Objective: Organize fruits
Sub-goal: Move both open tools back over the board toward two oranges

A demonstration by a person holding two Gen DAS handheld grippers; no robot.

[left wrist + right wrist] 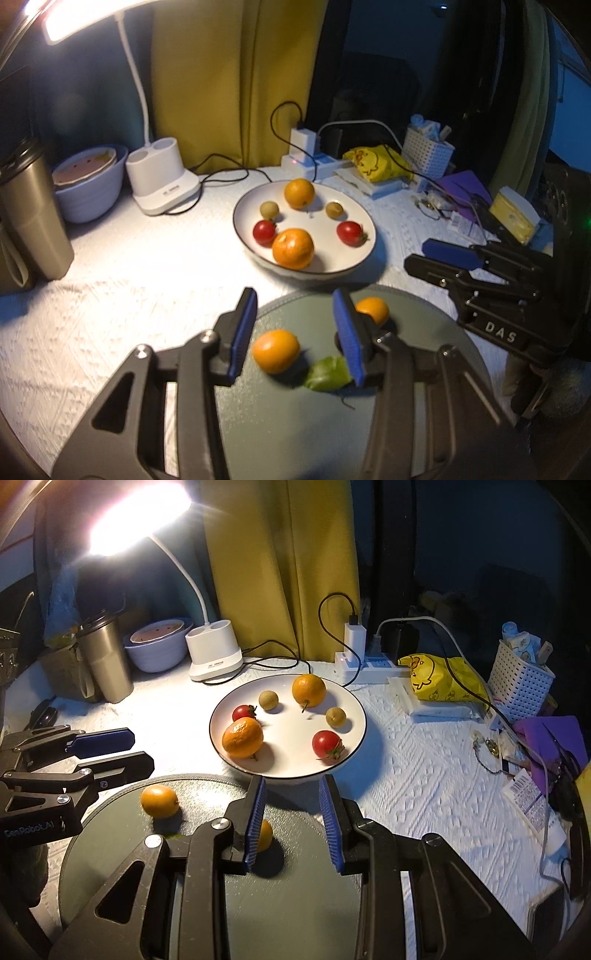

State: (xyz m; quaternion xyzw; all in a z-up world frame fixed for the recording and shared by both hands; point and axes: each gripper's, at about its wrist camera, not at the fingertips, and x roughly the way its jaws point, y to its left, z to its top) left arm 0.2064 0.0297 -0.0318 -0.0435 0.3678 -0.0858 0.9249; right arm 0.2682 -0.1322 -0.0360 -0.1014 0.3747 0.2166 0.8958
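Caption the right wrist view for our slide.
Empty tongs over a grey mat, white plate of fruit beyond.

Left gripper (295,334) fingers parted, empty, right gripper (293,821) likewise

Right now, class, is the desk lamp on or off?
On: the lamp head glares white and lights the cloth and the plate of fruit.

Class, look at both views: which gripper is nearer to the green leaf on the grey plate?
Left. The left gripper hangs just above the green leaf; the right gripper sits farther to that leaf's right, both over the grey plate.
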